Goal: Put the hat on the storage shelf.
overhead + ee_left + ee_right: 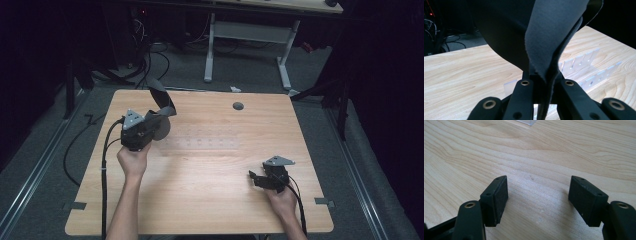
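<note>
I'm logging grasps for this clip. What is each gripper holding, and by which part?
The left gripper pinches a grey cloth at its lower edge, the rest rising above the fingers. The right gripper is open over the table, holding nothing.

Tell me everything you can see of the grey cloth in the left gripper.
The cloth is dark grey, thin and soft-looking, like felt, with a raw cut edge. The left gripper is shut on its folded lower part; the rest stands up and flops over above the table's far left area. It hangs clear of the clear plastic rack beyond.
</note>
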The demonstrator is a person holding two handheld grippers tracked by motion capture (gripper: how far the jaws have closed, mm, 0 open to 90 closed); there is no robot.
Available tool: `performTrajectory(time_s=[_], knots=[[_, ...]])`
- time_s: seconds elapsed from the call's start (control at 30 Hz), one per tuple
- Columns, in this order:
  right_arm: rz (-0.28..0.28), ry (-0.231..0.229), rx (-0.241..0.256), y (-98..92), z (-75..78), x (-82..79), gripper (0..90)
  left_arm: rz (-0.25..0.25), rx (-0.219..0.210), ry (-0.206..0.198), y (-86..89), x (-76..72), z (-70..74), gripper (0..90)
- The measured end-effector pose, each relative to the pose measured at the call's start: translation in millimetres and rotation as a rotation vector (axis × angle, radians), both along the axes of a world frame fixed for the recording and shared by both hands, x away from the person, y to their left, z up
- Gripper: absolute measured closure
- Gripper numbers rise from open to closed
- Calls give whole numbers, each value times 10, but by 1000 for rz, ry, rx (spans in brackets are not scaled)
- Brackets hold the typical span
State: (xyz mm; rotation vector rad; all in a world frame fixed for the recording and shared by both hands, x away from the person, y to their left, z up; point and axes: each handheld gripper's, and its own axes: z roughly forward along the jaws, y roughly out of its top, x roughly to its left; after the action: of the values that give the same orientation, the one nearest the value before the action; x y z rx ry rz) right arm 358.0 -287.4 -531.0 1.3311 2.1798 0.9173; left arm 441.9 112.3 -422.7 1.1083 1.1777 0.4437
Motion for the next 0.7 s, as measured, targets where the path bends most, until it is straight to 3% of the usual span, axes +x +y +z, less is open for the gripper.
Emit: performTrajectory(time_s=[0.3, 0.7], knots=[[0, 1, 0, 1, 0, -1, 321, 4, 24, 26, -58, 28, -61, 859], [8, -2, -3, 0, -1, -1, 321, 39, 41, 15, -17, 34, -70, 859]])
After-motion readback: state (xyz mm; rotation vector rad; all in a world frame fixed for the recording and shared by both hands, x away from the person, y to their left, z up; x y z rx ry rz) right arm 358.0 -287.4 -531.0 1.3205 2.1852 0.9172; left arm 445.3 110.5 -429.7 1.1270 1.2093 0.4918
